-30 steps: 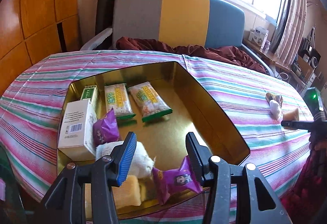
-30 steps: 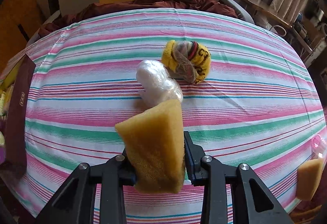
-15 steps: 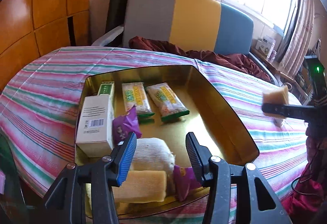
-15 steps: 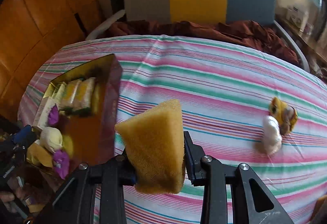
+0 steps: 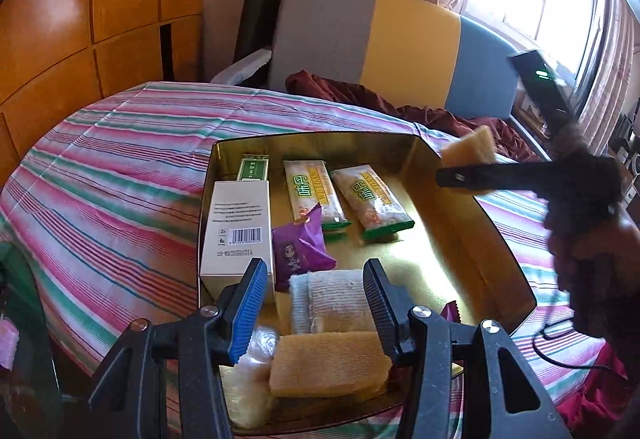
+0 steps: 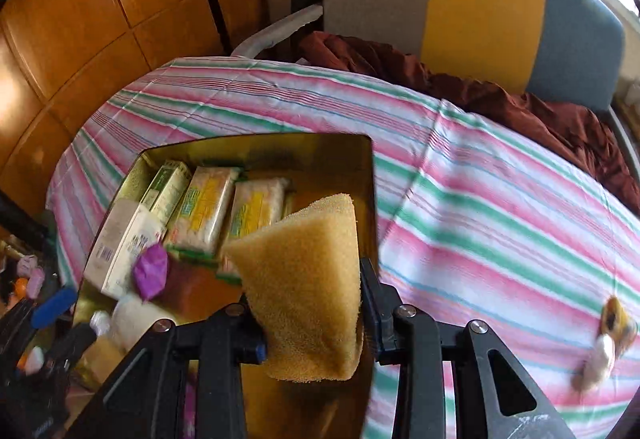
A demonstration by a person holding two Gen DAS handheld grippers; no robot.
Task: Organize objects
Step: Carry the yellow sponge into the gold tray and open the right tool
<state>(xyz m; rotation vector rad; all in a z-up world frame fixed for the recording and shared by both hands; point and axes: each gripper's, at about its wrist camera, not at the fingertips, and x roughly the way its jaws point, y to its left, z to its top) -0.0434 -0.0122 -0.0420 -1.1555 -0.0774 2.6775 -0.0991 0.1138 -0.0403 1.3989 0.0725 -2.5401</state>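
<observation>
A gold tin tray [image 5: 496, 239] lies on the striped tablecloth and holds a white box [image 5: 236, 223], two snack bars [image 5: 312, 195], a purple packet [image 5: 300, 247], a white cloth roll [image 5: 332, 299] and a yellow sponge [image 5: 328, 363]. My left gripper [image 5: 316, 299] is open and empty over the tray's near end. My right gripper [image 6: 308, 303] is shut on a second yellow sponge [image 6: 308, 279] and holds it above the tray's right rim [image 6: 370, 199]. It also shows in the left wrist view [image 5: 472, 155].
A yellow-and-brown bundle [image 6: 618, 317] and a white plastic ball [image 6: 598, 357] lie on the cloth at the far right. A grey, yellow and blue chair back [image 5: 380, 47] with a maroon cloth [image 5: 352, 91] stands behind the table. Wooden panels [image 5: 80, 19] are at left.
My right gripper has carried the sponge leftward from the middle of the table to above the tray's right rim. My left gripper has pulled back slightly and stays open.
</observation>
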